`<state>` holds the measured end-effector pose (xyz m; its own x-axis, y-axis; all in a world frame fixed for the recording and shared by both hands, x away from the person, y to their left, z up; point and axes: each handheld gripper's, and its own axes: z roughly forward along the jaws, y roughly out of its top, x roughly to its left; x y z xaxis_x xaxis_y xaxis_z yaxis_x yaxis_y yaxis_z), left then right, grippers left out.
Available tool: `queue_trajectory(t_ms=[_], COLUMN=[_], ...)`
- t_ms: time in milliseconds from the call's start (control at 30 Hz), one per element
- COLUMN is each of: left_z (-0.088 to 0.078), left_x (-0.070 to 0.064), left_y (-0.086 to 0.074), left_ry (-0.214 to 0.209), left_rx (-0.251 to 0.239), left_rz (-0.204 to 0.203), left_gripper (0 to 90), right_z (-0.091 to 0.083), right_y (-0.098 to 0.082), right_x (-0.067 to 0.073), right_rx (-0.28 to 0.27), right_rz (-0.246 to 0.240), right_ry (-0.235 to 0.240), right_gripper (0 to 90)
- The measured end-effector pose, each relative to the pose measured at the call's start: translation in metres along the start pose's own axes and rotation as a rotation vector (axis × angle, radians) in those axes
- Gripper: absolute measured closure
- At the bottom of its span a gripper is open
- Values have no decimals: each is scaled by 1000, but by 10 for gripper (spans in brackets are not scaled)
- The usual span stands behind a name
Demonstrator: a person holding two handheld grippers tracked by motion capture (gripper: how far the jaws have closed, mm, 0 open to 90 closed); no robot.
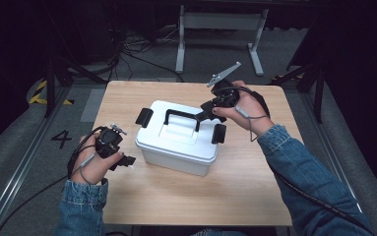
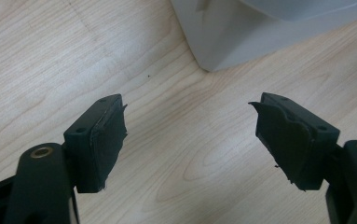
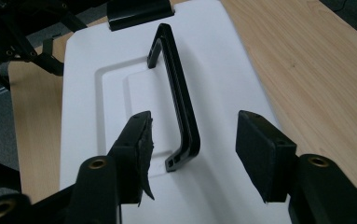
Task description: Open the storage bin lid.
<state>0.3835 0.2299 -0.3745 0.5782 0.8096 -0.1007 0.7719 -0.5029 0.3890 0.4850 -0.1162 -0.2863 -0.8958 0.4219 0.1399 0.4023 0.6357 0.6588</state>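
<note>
A white lidded box point(image 1: 178, 137) is set near the middle of the wooden table point(image 1: 255, 191), its black carrying handle point(image 3: 176, 100) raised upright on the lid and a black latch point(image 1: 219, 133) flipped out at each end, so the lid appears ready to be lifted. The right gripper point(image 3: 192, 151) is held just above the lid with its jaws spread wide to either side of the handle's near end, nothing yet pinched, apparently to take it. The left gripper point(image 2: 190, 142) is kept low over bare table just beside the box's corner, jaws open and empty, probably to stay clear.
</note>
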Motion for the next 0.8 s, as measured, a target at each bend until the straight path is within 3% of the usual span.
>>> queue_trajectory(t_ms=[233, 400, 533, 800], left_z=[-1, 0, -2, -1], left_x=[0, 0, 0, 1], left_y=[0, -2, -2, -3], left_ry=[-2, -3, 2, 2], left_rx=[-1, 5, -3, 3], left_rz=[1, -10, -7, -14], left_gripper=[248, 248, 248, 248], right_z=[25, 34, 38, 38], right_y=[5, 8, 9, 12], right_x=[0, 4, 8, 16], right_rx=[26, 64, 105, 139], right_rz=[-7, -21, -63, -153], right_ry=[24, 43, 32, 40], right_gripper=[494, 671, 795, 843])
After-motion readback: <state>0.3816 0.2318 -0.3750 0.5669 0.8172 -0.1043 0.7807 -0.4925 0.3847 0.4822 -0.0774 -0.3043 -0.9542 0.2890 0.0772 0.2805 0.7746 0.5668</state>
